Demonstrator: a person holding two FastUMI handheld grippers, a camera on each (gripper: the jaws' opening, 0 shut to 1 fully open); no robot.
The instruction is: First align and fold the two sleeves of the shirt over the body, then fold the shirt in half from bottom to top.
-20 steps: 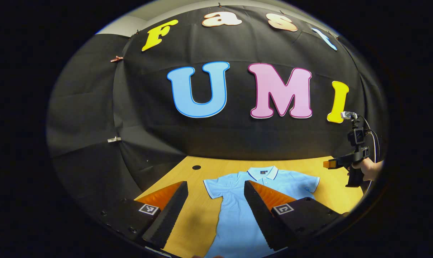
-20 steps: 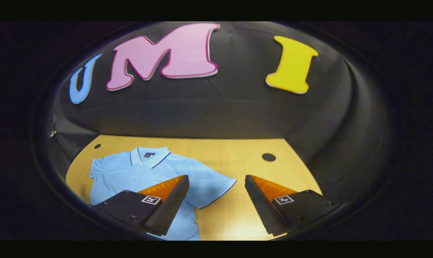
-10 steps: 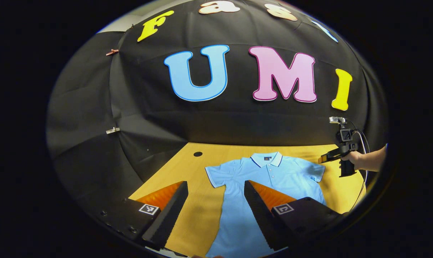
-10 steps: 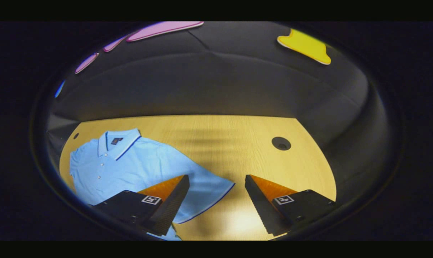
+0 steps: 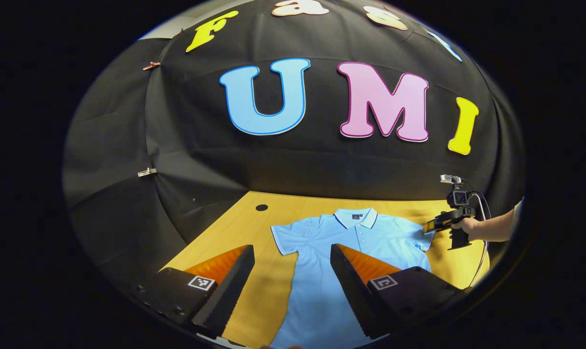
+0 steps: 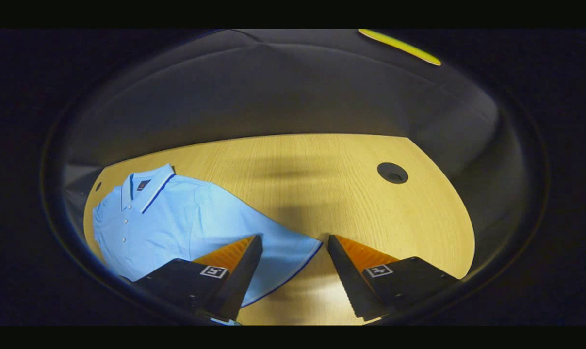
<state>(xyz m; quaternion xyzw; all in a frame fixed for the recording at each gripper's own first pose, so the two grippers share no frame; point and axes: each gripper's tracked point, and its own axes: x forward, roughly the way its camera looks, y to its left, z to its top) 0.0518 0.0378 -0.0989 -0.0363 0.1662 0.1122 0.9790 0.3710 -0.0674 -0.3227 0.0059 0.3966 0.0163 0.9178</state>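
Moved since earlier: right gripper (image 6: 292,240) has dropped closer to the table and its camera has tipped down; its sleeve now reaches in between its fingers, and the jaws stand slightly narrower than a second ago. In the left gripper view the same tool (image 5: 431,226) has come in from 3 o'clock to the sleeve's edge.
Shirt: light blue polo shirt (image 5: 344,252) lies flat and unfolded on the wooden table (image 6: 322,184), collar (image 5: 355,216) toward 12 o'clock, both sleeves spread out.
Right sleeve: right sleeve (image 6: 278,252), with a dark trim line at its hem, runs toward 5 o'clock in the right gripper view, its hem between the two fingers.
Right gripper state: jaws wide apart, gripping nothing; whether a finger touches the cloth cannot be told.
Left gripper: left gripper (image 5: 292,254) hovers with jaws wide open and nothing held; left sleeve (image 5: 285,237) sits at 12 o'clock of the gap.
Hand: a hand (image 5: 467,227) holds the right tool at 3 o'clock.
Table holes: a dark round hole (image 6: 392,172) at 2 o'clock.
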